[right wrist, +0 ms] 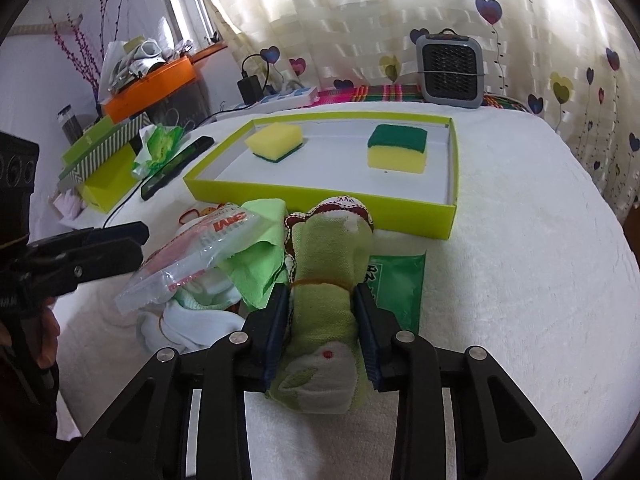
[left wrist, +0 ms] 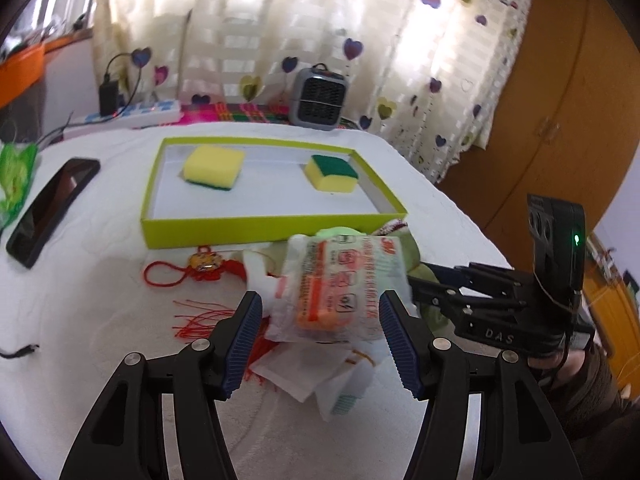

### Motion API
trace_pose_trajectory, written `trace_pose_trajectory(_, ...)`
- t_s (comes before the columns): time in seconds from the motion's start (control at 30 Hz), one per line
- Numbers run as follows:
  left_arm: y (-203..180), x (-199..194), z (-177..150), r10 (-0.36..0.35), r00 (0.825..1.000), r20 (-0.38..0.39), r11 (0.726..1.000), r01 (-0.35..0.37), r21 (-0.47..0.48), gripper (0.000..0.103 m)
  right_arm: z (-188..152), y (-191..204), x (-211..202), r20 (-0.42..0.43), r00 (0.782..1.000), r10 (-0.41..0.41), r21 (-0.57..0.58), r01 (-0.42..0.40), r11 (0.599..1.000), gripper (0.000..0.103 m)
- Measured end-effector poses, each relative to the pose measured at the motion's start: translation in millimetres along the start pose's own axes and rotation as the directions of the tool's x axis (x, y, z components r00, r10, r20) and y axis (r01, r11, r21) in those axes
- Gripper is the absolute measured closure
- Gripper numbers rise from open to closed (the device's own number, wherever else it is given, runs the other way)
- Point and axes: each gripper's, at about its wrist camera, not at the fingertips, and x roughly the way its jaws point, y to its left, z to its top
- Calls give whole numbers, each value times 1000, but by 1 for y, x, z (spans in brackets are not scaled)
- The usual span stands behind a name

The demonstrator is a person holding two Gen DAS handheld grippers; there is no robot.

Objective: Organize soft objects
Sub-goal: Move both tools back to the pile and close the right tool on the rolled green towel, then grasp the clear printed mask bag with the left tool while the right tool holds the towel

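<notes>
The right gripper [right wrist: 322, 330] jaws are pressing both sides of the rolled green sock [right wrist: 324, 280], low in the frame's centre, while the left gripper [left wrist: 320, 320] jaws are standing wide around, seemingly not squeezing, the plastic packet [left wrist: 340, 284]. Lifting the sock well probably means rising straight, clearing the green cloth [right wrist: 260, 256], then heading to the tray [right wrist: 320, 204] in the upper centre.

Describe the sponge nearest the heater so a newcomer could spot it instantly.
Find the lime-green tray on the white cloth. Two sponges lie inside; take the one at the end toward the grey heater. It lies green side up, while the other sponge shows its yellow side.
</notes>
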Motion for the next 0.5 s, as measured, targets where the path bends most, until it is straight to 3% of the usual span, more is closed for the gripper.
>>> trace_pose_trajectory(0.3, -34, 3, -2, -32, 999, -25, 995, 34, 98, 38, -6, -16, -10, 11, 1000, 20, 69, -21, 997, 68)
trace_pose_trajectory(0.5, -43, 15, -3, 14, 998, -63, 994, -7, 112, 38, -11, -27, -21, 24, 1000, 2, 105, -4, 995, 68)
